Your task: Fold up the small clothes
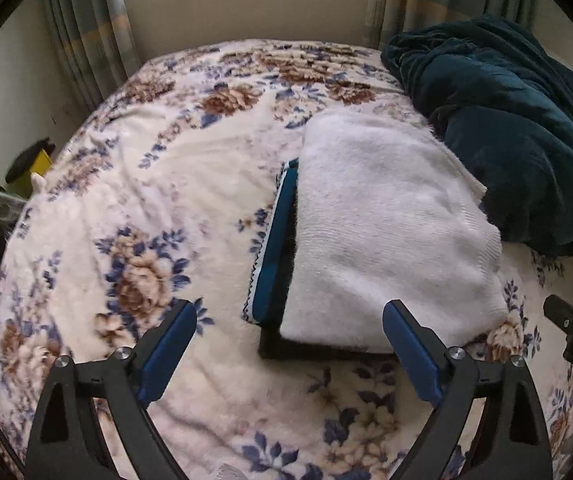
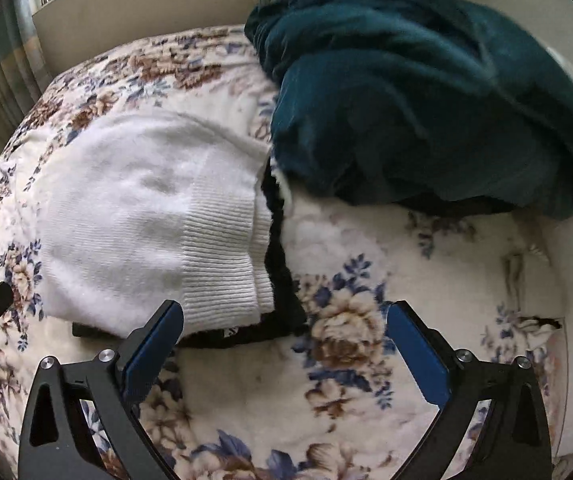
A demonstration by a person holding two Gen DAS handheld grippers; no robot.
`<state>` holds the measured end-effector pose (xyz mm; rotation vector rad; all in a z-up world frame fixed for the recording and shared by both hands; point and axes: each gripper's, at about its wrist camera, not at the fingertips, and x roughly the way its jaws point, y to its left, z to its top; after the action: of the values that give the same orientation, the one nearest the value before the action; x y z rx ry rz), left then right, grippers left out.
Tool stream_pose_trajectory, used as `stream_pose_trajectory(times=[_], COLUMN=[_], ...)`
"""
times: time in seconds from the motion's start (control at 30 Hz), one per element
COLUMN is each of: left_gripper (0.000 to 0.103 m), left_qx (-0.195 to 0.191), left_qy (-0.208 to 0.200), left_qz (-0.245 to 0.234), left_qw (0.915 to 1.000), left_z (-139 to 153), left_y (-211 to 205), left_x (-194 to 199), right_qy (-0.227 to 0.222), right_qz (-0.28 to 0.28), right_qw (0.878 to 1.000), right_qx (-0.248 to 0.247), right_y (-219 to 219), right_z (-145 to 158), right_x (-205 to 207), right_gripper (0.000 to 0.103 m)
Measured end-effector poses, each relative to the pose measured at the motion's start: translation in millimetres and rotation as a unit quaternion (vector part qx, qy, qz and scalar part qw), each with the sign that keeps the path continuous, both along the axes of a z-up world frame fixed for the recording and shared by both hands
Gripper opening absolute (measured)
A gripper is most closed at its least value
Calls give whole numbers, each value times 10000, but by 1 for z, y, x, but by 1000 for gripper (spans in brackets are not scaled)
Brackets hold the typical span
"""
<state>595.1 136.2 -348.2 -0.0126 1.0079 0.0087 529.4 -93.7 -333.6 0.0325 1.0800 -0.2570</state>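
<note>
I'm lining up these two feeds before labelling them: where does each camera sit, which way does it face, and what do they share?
Left wrist: sits on the left gripper, looking forward across the floral fleece bed cover toward the window wall; its own two open blue-padded fingers show, and the other gripper's black tip at the right edge.
Right wrist: sits on the right gripper, facing the same bed further right; its own open fingers show.
Shared: the folded white knitted garment lying on dark clothes, and the crumpled teal blanket.

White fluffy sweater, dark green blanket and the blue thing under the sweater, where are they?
White sweater (image 1: 386, 216): left wrist view, middle of its folded top.
Dark green blanket (image 2: 426, 100): right wrist view, middle of the heap.
Blue garment (image 1: 276, 240): left wrist view, its exposed edge beside the sweater.
</note>
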Motion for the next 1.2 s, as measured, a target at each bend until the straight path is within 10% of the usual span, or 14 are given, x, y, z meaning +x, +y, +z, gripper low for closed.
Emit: stream_pose_trajectory(times=[1.2], left_gripper=[95], left_qx=[9], left_qy=[-1202], left_qz=[-135], left_qw=[9927], left_z=[322], left_y=[-23], left_x=[-304], right_qy=[-1737], right_qz=[654], right_qw=[9826], right_qx=[-52], right_y=[20], right_z=[413], right_x=[-370], right_gripper=[103])
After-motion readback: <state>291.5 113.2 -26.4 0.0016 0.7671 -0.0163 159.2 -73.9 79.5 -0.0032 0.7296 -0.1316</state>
